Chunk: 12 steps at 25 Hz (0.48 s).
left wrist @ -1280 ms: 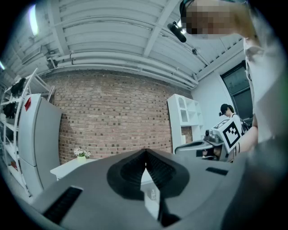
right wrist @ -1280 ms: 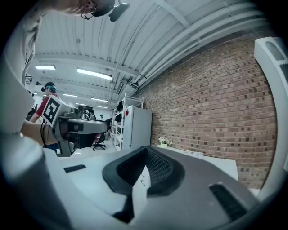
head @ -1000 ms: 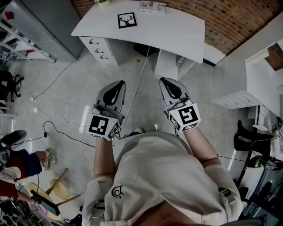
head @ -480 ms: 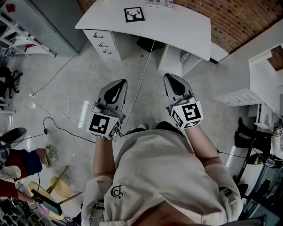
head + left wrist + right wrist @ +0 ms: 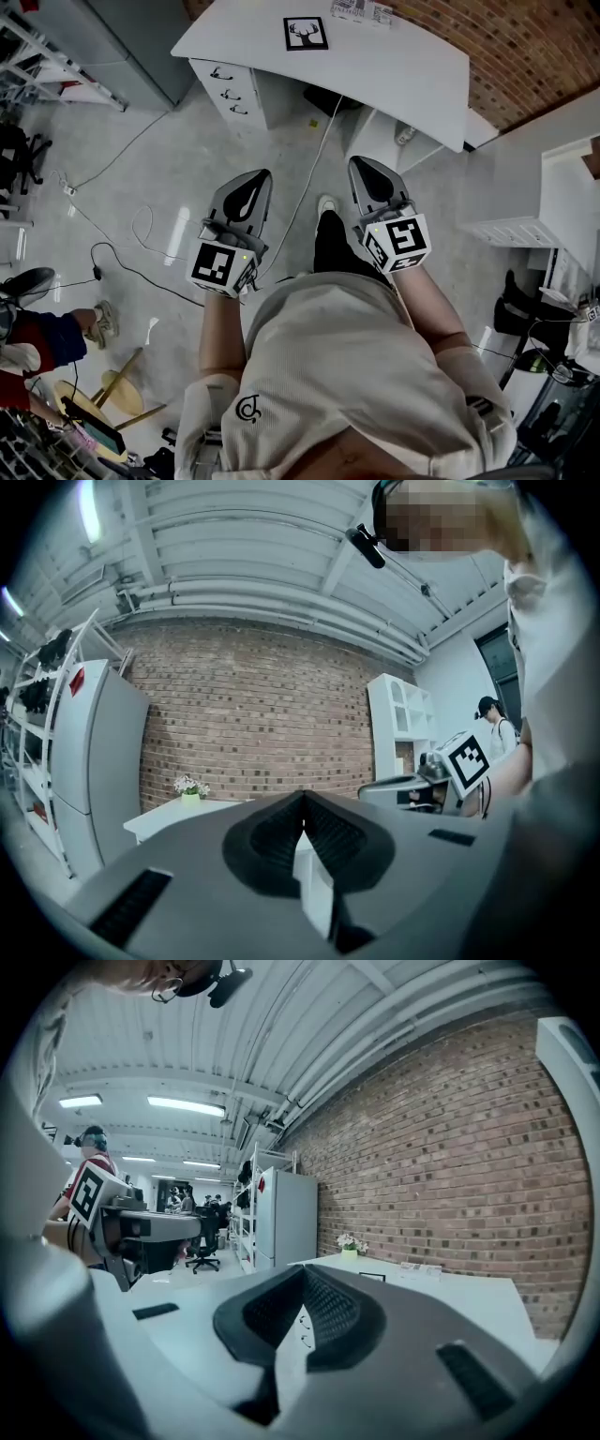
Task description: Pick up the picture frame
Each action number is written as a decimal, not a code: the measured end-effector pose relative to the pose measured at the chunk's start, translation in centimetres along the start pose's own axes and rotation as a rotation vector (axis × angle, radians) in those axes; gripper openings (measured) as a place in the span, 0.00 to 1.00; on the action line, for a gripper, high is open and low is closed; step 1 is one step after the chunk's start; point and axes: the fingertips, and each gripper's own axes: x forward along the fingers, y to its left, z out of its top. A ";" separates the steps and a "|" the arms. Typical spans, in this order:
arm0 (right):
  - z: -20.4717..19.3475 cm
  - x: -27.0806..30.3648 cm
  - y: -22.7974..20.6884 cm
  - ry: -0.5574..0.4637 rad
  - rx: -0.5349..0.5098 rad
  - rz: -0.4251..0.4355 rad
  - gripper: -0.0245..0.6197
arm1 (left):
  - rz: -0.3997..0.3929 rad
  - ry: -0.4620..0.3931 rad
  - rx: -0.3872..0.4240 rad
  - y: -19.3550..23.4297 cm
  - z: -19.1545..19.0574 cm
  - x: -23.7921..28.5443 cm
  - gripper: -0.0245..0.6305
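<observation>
Now: our left tool (image 5: 251,180), right tool (image 5: 366,167) both clamped closed, empty. Top centre: black square deer-print picture frame (image 5: 307,34) flat on white curved counter (image 5: 412,70), well apart from tools. We should step closer, open jaws before frame edge.

White desk (image 5: 403,70) — picture frame (image 5: 307,34) flat on it, perhaps a box (image 5: 362,10).

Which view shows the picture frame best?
Head view: the picture frame lies flat on the white desk, deer print plain. Right gripper view shows a thin dark sliver; left gripper view, nothing of it.
</observation>
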 end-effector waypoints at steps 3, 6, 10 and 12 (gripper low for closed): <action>-0.2 3.3 -2.3 0.003 0.001 0.023 0.05 | 0.034 -0.007 0.023 2.0 0.4 2.9 0.06; 0.3 7.3 -5.1 0.003 0.003 0.044 0.05 | 0.068 0.002 0.021 4.6 0.4 6.2 0.06; 1.3 12.8 -9.3 0.013 -0.004 0.076 0.05 | 0.116 0.010 0.017 8.3 0.7 11.6 0.06; 1.6 15.4 -11.5 0.019 -0.009 0.092 0.05 | 0.133 0.007 0.019 9.9 1.0 14.7 0.06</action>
